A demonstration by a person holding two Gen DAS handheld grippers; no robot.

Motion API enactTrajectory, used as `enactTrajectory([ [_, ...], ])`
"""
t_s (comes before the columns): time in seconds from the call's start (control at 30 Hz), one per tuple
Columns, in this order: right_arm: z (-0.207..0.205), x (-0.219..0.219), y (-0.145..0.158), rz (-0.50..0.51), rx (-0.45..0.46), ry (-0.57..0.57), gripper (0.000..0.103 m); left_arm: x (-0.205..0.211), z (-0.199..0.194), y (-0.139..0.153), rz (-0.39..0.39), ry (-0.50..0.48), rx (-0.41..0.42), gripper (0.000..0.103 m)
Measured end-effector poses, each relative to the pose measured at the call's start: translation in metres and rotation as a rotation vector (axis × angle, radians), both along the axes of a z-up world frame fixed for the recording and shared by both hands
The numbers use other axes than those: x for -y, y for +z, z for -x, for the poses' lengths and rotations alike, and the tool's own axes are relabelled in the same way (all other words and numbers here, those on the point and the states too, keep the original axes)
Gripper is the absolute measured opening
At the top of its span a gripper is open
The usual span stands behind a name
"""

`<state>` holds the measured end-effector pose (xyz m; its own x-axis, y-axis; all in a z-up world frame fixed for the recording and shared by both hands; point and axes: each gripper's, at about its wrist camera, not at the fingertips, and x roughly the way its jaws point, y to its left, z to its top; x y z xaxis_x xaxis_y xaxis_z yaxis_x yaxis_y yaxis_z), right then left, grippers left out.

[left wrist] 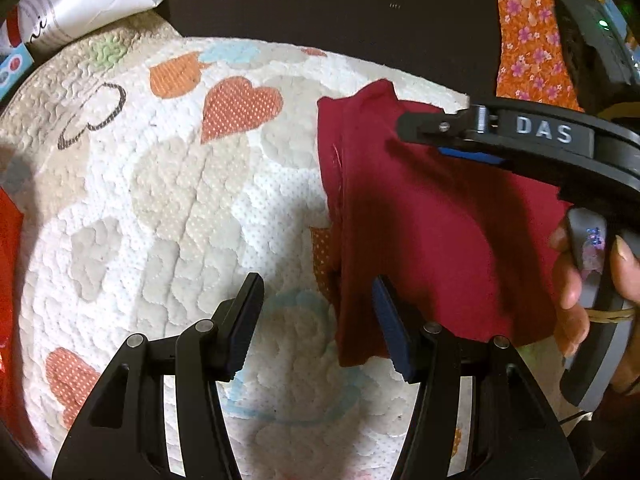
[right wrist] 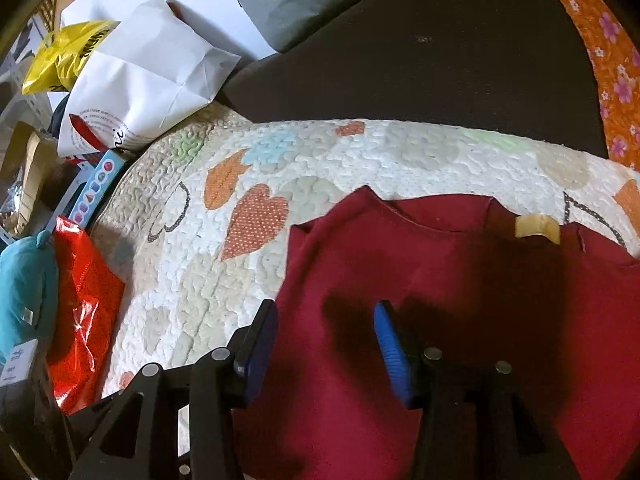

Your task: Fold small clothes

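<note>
While both sets of fingers stand parted and empty, the maroon garment (right wrist: 400,280) lies spread on the quilted heart-print bedcover (left wrist: 160,200), and the coming fold turns on how its edges sit relative to each gripper.

Nearest the left gripper (left wrist: 318,320), the garment's left side edge runs roughly away from the camera, from a loose lower corner just beside the left gripper's right finger (left wrist: 394,332) up to a pointed corner at the far end. That finger overlaps the cloth's margin in this view, while the other finger sits over bare quilt; whether either touches the fabric I cannot tell. So the cloth lies to the right of the left gripper, with its edge almost in line with the gap.

The right gripper (right wrist: 326,340) hovers directly over the body of the garment, its blue-padded fingers spread wide with cloth beneath and between them, nothing pinched. Seen from the left wrist, it reaches across the upper part of the cloth, held by the person's right hand (left wrist: 580,272).

Farther on in the right wrist view, the neckline (right wrist: 440,216) curves along the garment's far edge, with a pale yellow tag (right wrist: 536,228) at the collar, so the top of the garment points away from the person. Beyond it, bare quilt ends at a dark panel (right wrist: 400,60).

My judgement: the left gripper is better placed for the side edge, and the right for the collar end.
</note>
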<state>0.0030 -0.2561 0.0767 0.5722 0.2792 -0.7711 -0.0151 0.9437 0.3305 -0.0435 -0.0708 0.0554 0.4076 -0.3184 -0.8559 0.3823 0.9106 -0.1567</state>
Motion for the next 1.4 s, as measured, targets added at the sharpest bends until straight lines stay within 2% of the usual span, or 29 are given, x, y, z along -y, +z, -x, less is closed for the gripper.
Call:
enactTrajectory([
  [0.17, -0.005, 0.000, -0.006, -0.033, -0.017, -0.024, 0.049, -0.009, -0.009, -0.005, 0.057, 0.017, -0.059, 0.056],
  [0.27, -0.007, 0.001, -0.006, -0.020, -0.018, -0.032, 0.053, -0.019, -0.017, -0.011, 0.142, 0.055, -0.150, 0.056],
  [0.3, -0.007, 0.001, -0.005, -0.018, -0.013, -0.039, 0.055, -0.021, -0.019, -0.012, 0.148, 0.062, -0.158, 0.058],
  [0.37, -0.011, 0.002, -0.006, -0.019, -0.010, -0.052, 0.067, -0.021, -0.019, -0.013, 0.145, 0.070, -0.159, 0.062],
  [0.5, -0.023, -0.011, -0.009, 0.022, -0.039, -0.023, 0.067, -0.020, -0.021, -0.015, 0.144, 0.067, -0.173, 0.064],
  [0.67, -0.038, -0.036, -0.019, 0.139, -0.059, 0.012, 0.067, -0.020, -0.019, -0.021, 0.111, 0.063, -0.195, 0.064],
  [0.8, -0.050, -0.051, -0.034, 0.271, -0.075, 0.006, 0.068, -0.019, -0.022, -0.025, 0.102, 0.064, -0.195, 0.064],
  [0.87, -0.056, -0.058, -0.043, 0.351, -0.091, 0.008, 0.072, -0.018, -0.023, -0.028, 0.096, 0.065, -0.202, 0.064],
  [1.0, -0.056, -0.067, -0.054, 0.448, -0.056, 0.031, 0.076, -0.015, -0.025, -0.030, 0.100, 0.067, -0.205, 0.064],
  [1.1, -0.049, -0.056, -0.050, 0.401, -0.005, 0.038, 0.060, -0.014, -0.029, -0.032, 0.113, 0.071, -0.208, 0.064],
  [1.17, -0.042, -0.042, -0.043, 0.305, 0.012, 0.029, 0.038, -0.015, -0.027, -0.030, 0.132, 0.070, -0.206, 0.064],
  [1.23, -0.034, -0.022, -0.034, 0.165, 0.015, 0.009, 0.032, -0.011, -0.027, -0.027, 0.137, 0.061, -0.195, 0.064],
  [1.3, -0.026, -0.005, -0.026, 0.046, 0.033, -0.009, 0.030, -0.005, -0.027, -0.027, 0.131, 0.038, -0.188, 0.064],
  [1.4, -0.008, 0.006, -0.013, -0.020, 0.073, -0.008, 0.030, 0.006, -0.026, -0.031, 0.144, -0.011, -0.212, 0.064],
])
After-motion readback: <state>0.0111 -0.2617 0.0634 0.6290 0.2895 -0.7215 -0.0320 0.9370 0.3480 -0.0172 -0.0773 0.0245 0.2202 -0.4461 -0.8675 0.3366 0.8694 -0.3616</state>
